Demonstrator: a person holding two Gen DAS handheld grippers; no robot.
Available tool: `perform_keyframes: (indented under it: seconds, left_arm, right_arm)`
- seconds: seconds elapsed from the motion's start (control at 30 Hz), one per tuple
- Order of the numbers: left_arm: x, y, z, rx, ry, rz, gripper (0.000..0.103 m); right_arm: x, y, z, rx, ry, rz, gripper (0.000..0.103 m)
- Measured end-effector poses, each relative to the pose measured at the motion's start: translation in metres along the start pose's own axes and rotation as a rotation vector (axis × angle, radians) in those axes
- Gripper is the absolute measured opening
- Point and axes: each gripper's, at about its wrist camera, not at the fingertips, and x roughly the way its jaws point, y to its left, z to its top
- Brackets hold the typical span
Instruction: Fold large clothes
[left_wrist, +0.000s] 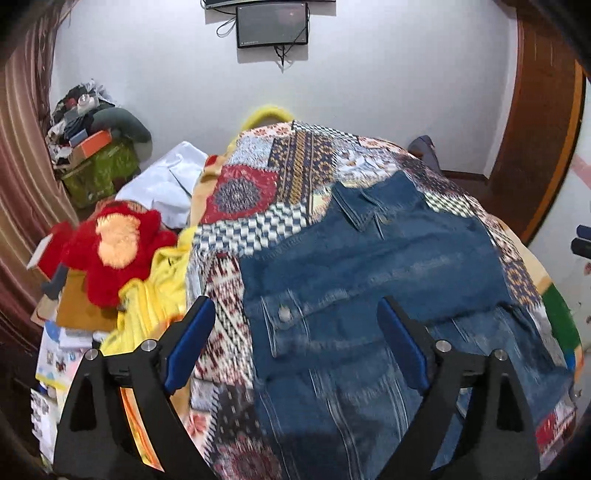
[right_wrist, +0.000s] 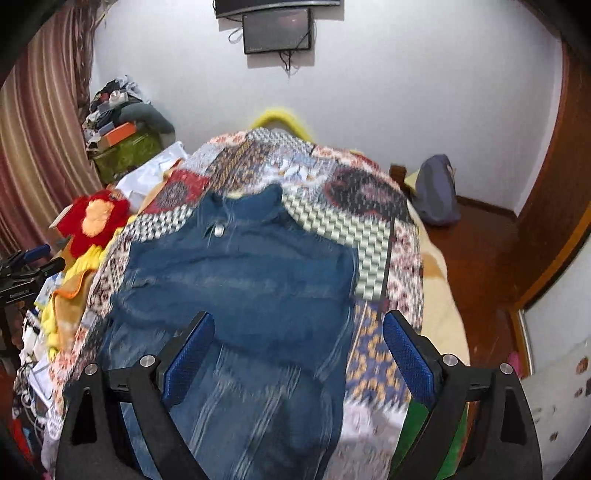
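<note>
A blue denim jacket (left_wrist: 369, 273) lies spread flat on a patchwork bedspread (left_wrist: 258, 192), collar at the far end. It also shows in the right wrist view (right_wrist: 240, 280) on the same bedspread (right_wrist: 369, 236). My left gripper (left_wrist: 295, 314) is open and empty above the jacket's near left part, by a buttoned chest pocket (left_wrist: 284, 314). My right gripper (right_wrist: 299, 328) is open and empty above the jacket's near right edge. Neither gripper touches the cloth.
A red plush toy (left_wrist: 110, 243), yellow cloth (left_wrist: 155, 295) and a white garment (left_wrist: 166, 184) lie left of the bed. A cluttered green box (left_wrist: 99, 166) stands in the far left corner. A grey bag (right_wrist: 436, 195) sits on the wooden floor at right. A screen (left_wrist: 271, 24) hangs on the wall.
</note>
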Motion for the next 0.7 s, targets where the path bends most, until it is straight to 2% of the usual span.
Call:
perform_keyframes:
  seconds: [0.13,0.33,0.57,0.7]
  left_arm:
    - [-0.007,-0.001,-0.036,-0.004,0.05,-0.011,0.093]
    - [0.0,0.007,-0.103,-0.082,0.193,-0.034,0.093]
    - [0.022,0.029,-0.171,-0.284,0.351,-0.059,0.093]
    - [0.025,0.038,-0.196,-0.386,0.396,-0.096,0.093]
  right_arm:
    - [-0.006,-0.003,-0.042,0.032,0.058,-0.021,0.092]
    - [-0.007,-0.017,-0.095,0.106,0.135,-0.021,0.092]
    - [0.011,-0.034,-0.149,0.237,0.258,0.023,0.092]
    - [0.027,-0.037,-0.179,0.329,0.322,0.075,0.092]
